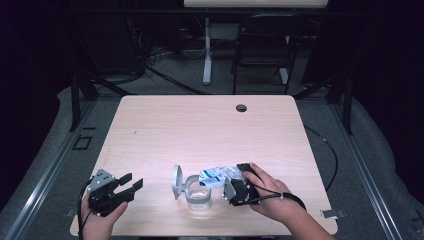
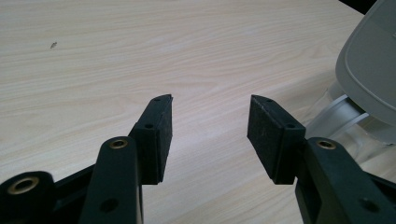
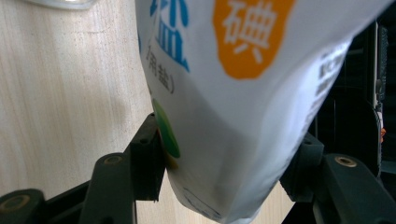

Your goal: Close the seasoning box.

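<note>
- Above the jar, tipped mouth-down: salt bag, clamped in right gripper with jaws wide around its bulging lower end.
- Left of jar, on table: left gripper, jaws apart, holding nothing.
- Beside jar rim: hinged grey lid, flipped up.
- Bag likely soft and slack, contents shifting as poured; film probably slippery. Best held across the full, packed part, not the loose top.
- Jar looks like clear glass, so fragile if knocked.
- Bag opening and any falling salt hard to make out; jar fill level unclear; print on bag cut off.
</note>
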`<act>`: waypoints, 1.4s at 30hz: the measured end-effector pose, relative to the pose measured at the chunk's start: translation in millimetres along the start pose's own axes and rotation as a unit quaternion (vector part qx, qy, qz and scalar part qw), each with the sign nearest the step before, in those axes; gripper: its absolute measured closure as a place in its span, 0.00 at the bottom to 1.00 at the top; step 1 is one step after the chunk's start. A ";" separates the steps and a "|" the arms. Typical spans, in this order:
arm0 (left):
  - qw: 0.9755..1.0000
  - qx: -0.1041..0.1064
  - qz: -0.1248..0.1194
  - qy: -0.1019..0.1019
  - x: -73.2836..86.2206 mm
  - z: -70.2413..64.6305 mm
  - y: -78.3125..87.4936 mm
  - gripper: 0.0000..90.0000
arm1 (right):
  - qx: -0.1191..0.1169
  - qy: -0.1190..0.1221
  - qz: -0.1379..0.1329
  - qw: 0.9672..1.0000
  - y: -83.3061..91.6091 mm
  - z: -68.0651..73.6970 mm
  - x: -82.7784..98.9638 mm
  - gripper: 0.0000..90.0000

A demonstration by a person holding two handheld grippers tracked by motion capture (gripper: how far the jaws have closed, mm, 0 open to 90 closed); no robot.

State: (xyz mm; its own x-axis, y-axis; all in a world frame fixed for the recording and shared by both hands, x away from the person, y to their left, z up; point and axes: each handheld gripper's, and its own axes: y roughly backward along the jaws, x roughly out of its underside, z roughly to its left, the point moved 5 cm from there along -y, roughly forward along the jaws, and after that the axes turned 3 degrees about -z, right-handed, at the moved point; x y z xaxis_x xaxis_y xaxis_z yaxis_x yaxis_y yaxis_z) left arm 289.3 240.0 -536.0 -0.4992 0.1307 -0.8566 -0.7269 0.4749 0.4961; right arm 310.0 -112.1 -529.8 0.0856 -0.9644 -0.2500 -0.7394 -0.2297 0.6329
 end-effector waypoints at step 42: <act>1.000 0.000 -0.005 0.004 0.4 0.2 -1.1 0.56 | 0.012 0.044 0.031 0.998 2.1 -6.2 1.8 0.48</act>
State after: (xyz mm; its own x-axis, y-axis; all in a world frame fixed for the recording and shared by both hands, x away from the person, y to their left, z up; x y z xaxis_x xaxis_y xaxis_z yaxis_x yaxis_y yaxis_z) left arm 290.0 239.8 -536.9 -0.4966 0.1189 -0.8598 -0.7310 0.4769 0.4882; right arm 312.7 -115.1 -524.4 0.0970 -0.9848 -0.1442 -0.7605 -0.1668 0.6276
